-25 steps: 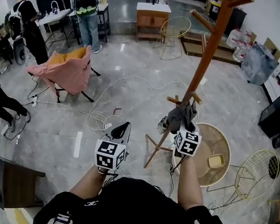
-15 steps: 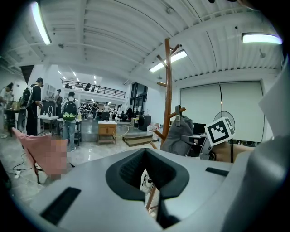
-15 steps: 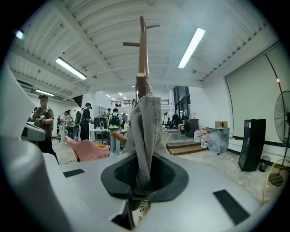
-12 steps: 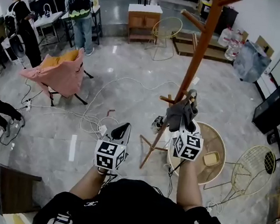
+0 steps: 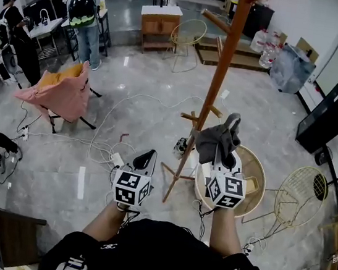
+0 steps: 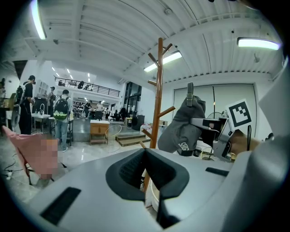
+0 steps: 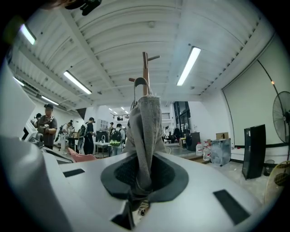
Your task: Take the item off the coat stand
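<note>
Off the peg now: grey cap (image 5: 216,138) pinched in closed fingers of right gripper (image 5: 220,159), lifted clear beside coat stand (image 5: 218,76). Left gripper (image 5: 143,159) fingers closed, empty. Reads as removal basically done.

The person wears a black short-sleeved top (image 5: 159,251) with white markings on each sleeve. The left pale grey plastic gripper (image 5: 146,154) and the matching right gripper (image 7: 141,181) have black ribbed pads (image 6: 127,170). Each carries a white cube (image 5: 131,187) printed with black square markers.
</note>
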The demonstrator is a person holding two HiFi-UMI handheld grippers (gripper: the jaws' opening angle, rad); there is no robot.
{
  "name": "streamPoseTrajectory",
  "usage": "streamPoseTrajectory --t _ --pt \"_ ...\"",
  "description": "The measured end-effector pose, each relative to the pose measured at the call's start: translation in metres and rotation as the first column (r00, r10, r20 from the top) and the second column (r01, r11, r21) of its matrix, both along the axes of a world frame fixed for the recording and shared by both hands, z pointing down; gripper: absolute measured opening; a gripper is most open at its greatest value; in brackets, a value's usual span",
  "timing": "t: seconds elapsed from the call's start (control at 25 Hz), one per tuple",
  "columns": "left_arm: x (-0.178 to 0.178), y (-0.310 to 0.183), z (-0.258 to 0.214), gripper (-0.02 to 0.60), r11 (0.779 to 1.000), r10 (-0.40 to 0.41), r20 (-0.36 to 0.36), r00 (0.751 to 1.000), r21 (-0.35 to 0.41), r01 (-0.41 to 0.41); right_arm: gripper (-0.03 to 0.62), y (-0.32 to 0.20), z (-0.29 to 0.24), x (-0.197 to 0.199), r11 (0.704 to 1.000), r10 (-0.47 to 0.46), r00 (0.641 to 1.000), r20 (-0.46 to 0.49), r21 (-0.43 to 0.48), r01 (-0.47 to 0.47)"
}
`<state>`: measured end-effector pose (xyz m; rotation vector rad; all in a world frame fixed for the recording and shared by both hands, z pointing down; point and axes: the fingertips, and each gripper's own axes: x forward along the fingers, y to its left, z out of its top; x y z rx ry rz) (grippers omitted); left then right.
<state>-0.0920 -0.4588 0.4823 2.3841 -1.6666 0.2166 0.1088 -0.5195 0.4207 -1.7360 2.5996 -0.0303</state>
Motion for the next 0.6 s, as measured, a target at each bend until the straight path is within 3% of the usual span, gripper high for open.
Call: streamPoseTrajectory --t 0.24,0.6 --pt "0.031 -0.004 0.006 0.012 0.998 0.066 0.002 0.998 0.0 -0.066 0.052 0.018 0.032 0.027 0.997 0.037 0.998 0.043 -0.066 -0.034" --pt "0.069 -0.007 0.007 0.012 0.989 0.15 0.012 0.989 -0.005 -0.15 0.051 0.04 0.058 0.055 0.991 0.092 0.996 -0.004 -0.095 -0.092"
